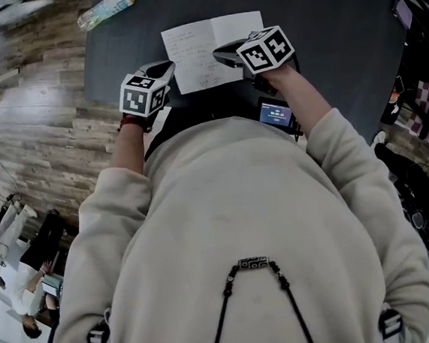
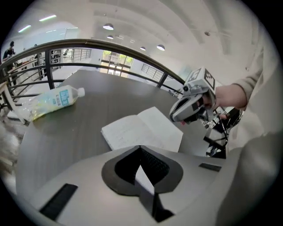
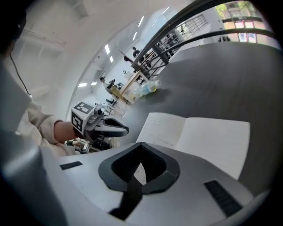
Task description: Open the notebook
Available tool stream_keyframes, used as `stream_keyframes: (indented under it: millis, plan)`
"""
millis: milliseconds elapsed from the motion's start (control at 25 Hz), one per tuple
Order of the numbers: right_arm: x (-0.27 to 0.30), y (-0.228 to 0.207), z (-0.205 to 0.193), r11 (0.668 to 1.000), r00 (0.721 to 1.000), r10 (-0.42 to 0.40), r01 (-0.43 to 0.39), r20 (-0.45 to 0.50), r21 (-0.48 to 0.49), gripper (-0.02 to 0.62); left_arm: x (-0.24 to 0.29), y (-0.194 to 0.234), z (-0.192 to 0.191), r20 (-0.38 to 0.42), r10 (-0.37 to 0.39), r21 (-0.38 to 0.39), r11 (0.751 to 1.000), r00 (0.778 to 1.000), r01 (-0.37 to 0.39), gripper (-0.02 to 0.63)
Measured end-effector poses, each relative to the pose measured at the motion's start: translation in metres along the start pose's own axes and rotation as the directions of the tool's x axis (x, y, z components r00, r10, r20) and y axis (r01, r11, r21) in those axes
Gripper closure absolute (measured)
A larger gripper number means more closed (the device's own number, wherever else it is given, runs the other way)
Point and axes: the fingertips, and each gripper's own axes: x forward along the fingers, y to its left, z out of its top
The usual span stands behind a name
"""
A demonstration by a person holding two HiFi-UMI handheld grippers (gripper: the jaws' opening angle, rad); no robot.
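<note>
On the dark round table [image 1: 322, 36], which fills the far half of the head view, the notebook [image 1: 214, 50] already lies flat with both white pages spread and faint handwriting on the left one. It sits near the person's edge of the table, and a plastic bottle [image 1: 108, 7] lies on its side well apart from it at the far left. The right gripper [image 1: 222, 53] hangs over the near part of the right page, its claw pressed together on nothing. From the left gripper view it seems to be just above the paper rather than on it. The left gripper [image 1: 165, 66] sits just beside the left page's near corner, its claw also pressed together and empty. By my reading the opening itself is done. The next move asks only that both tools draw back without catching a page and flipping it shut.
</note>
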Motion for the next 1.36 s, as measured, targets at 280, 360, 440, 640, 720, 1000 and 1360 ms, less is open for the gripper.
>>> stream_keyframes:
  millis: [280,360,440,640,720,1000,1360]
  plan:
    - [-0.157,-0.011,0.048,0.987,0.886,-0.157,0.126,0.435,0.100,0.578,-0.027,-0.066,0.120,0.151,-0.224,0.149,0.968,0.963,0.202,0.604]
    - [-0.199,-0.007,0.052,0.976,0.824,-0.218,0.191,0.522,0.106,0.578,-0.038,-0.082,0.158,0.212,-0.247,0.215,0.955,0.945,0.202,0.604]
    - [-0.236,0.001,0.058,0.961,0.762,-0.263,0.260,0.592,0.092,0.578,-0.054,-0.100,0.200,0.307,-0.278,0.260,0.945,0.910,0.201,0.604]
    - [-0.299,0.038,0.066,0.936,0.633,-0.291,0.344,0.717,0.076,0.580,-0.092,-0.158,0.266,0.403,-0.392,0.375,0.895,0.827,0.242,0.604]
    - [-0.313,0.052,0.068,0.929,0.602,-0.290,0.363,0.744,0.068,0.580,-0.100,-0.176,0.276,0.388,-0.426,0.420,0.871,0.817,0.255,0.604]
    - [-0.314,0.064,0.071,0.912,0.590,-0.298,0.407,0.750,0.042,0.580,-0.099,-0.184,0.272,0.358,-0.440,0.440,0.857,0.823,0.267,0.604]
    - [-0.315,0.067,0.079,0.909,0.570,-0.291,0.415,0.768,0.037,0.580,-0.099,-0.186,0.266,0.353,-0.435,0.435,0.860,0.828,0.266,0.604]
